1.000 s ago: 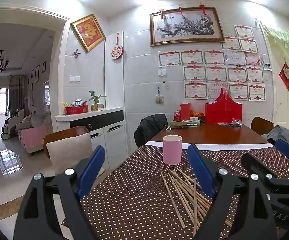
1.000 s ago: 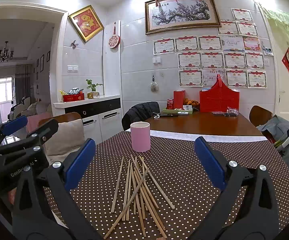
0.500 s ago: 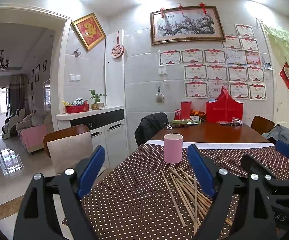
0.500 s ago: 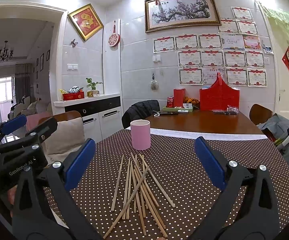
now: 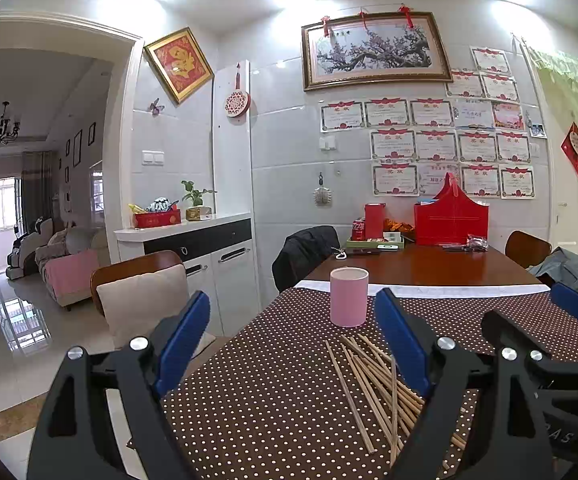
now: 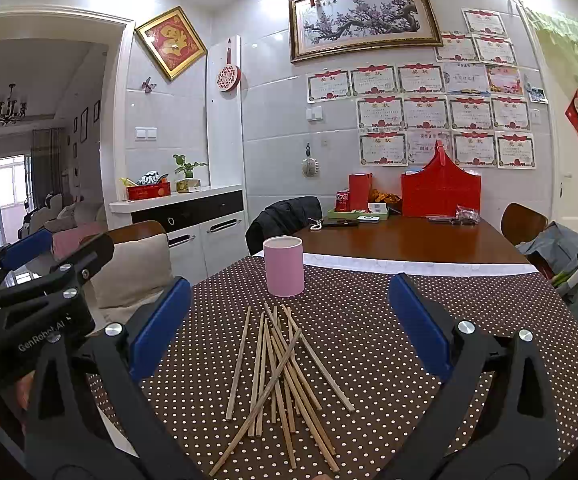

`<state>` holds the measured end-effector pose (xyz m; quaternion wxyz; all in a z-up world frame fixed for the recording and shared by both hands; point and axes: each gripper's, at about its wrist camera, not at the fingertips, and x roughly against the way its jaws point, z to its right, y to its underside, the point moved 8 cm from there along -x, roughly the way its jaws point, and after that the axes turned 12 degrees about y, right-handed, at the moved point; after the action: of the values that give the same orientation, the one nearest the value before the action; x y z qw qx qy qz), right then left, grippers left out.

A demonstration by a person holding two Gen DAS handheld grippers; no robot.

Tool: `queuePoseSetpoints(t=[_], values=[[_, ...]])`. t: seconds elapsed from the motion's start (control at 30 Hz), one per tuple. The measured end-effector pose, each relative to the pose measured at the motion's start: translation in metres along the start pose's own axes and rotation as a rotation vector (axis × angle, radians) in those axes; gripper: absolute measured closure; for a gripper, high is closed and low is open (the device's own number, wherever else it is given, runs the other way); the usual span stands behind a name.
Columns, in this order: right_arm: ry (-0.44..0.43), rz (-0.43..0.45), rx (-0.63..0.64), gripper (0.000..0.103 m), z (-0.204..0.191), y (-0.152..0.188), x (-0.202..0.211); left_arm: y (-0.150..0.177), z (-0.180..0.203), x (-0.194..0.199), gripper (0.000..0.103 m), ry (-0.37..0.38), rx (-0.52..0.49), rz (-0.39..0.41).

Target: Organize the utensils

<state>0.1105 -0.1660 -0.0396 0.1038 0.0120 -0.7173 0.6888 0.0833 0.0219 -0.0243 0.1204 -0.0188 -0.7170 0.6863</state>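
Several wooden chopsticks (image 6: 277,368) lie in a loose crossed pile on the brown polka-dot tablecloth (image 6: 369,340); they also show in the left wrist view (image 5: 373,384). A pink cylindrical cup (image 6: 283,266) stands upright just beyond the pile, also seen in the left wrist view (image 5: 348,296). My right gripper (image 6: 289,328) is open and empty, held above the near end of the pile. My left gripper (image 5: 293,344) is open and empty, to the left of the pile. The left gripper shows at the left edge of the right wrist view (image 6: 29,280).
The bare wooden table (image 6: 409,240) beyond the cloth carries a red box (image 6: 440,192), a tray and a can at its far end. Chairs stand at the left (image 6: 129,264) and right (image 6: 525,224), one with a jacket. A white cabinet (image 6: 193,224) lines the left wall.
Both grippers have drifted slightly; the views have shifted a little. Nothing was gripped or moved on the table.
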Motion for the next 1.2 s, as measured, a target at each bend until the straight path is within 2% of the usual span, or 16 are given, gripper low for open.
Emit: queuePoseSetpoints(t=[0.83, 1.1, 1.2], values=[[-0.027, -0.025, -0.011, 0.006, -0.007, 0.011, -0.012, 0.007, 0.001, -0.005, 0.020, -0.004, 0.007, -0.012], [-0.069, -0.115, -0.002, 0.006, -0.018, 0.031, -0.041, 0.027, -0.003, -0.027, 0.020, -0.013, 0.007, -0.076], [-0.113, -0.186, 0.005, 0.006, -0.021, 0.045, -0.056, 0.038, -0.004, -0.048, 0.020, 0.005, 0.014, -0.147]])
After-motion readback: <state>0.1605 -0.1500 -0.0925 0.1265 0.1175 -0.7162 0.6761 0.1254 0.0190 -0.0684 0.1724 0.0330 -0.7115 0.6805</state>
